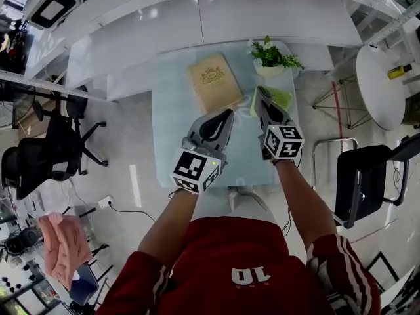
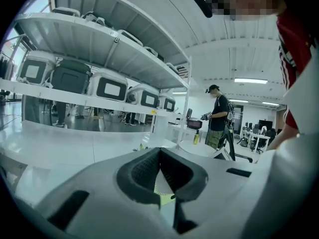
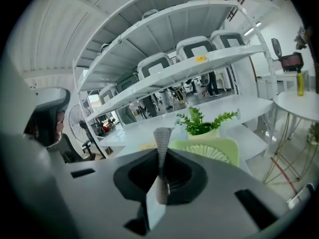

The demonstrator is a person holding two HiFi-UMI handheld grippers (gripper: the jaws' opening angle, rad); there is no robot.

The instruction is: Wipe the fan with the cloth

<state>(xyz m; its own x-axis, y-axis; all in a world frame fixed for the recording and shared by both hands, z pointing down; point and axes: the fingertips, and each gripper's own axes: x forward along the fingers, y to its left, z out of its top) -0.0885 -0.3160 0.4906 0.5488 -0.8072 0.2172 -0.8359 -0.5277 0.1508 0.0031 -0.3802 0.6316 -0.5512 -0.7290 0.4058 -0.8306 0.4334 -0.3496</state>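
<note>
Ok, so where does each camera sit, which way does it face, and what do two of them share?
Head view: on the person's head, facing steeply down at the table; shows red shirt, left gripper, right gripper.
Left gripper view: on the left gripper, along its shut jaws toward shelves; red shirt at right.
Right gripper view: on the right gripper, along its shut jaws at the fan and potted plant.
Shared: fan and potted plant, in head and right gripper views.

My left gripper [image 2: 160,151] and right gripper [image 3: 162,133]: matt grey plastic shells; pads [image 2: 142,172] black, finely ribbed, rubbery. Fan [image 3: 227,151]: smooth pale-green plastic. Table [image 1: 172,117]: glossy, glass-like top. Book [image 1: 215,82]: matt tan cover. Pot [image 1: 269,70]: smooth, white.
</note>
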